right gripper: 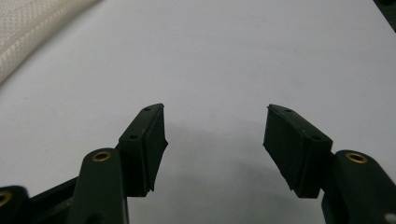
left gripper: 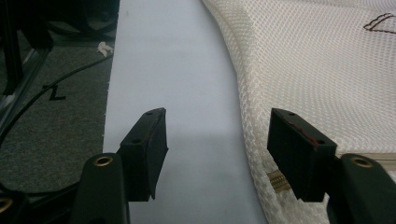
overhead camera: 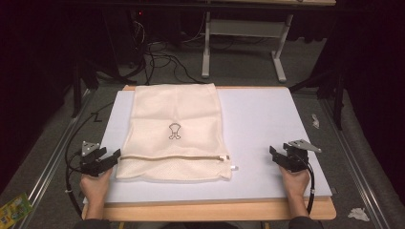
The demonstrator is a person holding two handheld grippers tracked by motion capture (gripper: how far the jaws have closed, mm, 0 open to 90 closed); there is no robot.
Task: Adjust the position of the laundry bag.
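A cream mesh laundry bag (overhead camera: 174,131) lies flat on a pale counter (overhead camera: 267,124), left of centre, its long side running from the near edge toward the far edge. A small dark outline emblem (overhead camera: 175,131) is printed at its middle. A zipper (overhead camera: 172,157) crosses the bag close to its near end, and the white zipper pull (overhead camera: 233,167) pokes out at the near right corner, resting on the counter.

The left gripper (overhead camera: 109,159) sits at the bag's near left corner, level with the zipper line. In the left gripper view its fingers (left gripper: 147,149) stand apart, holding nothing: one is over bare counter, the other above the mesh edge where the zipper tape (left gripper: 276,179) ends. That placement suggests it is lined up to pinch this corner and steady the bag.

The right gripper (overhead camera: 278,156) rests well to the right of the bag, on open counter, near the front edge. Its fingers (right gripper: 299,147) are spread wide and grasp nothing. It points toward the zipper pull, probably so it can travel left to take the pull while the other side is held.

A hand (overhead camera: 95,187) backs each gripper from the near edge. Beyond the counter are grey carpet (overhead camera: 57,157), loose cables (overhead camera: 157,59) and a white desk frame (overhead camera: 248,38) in a dim room.
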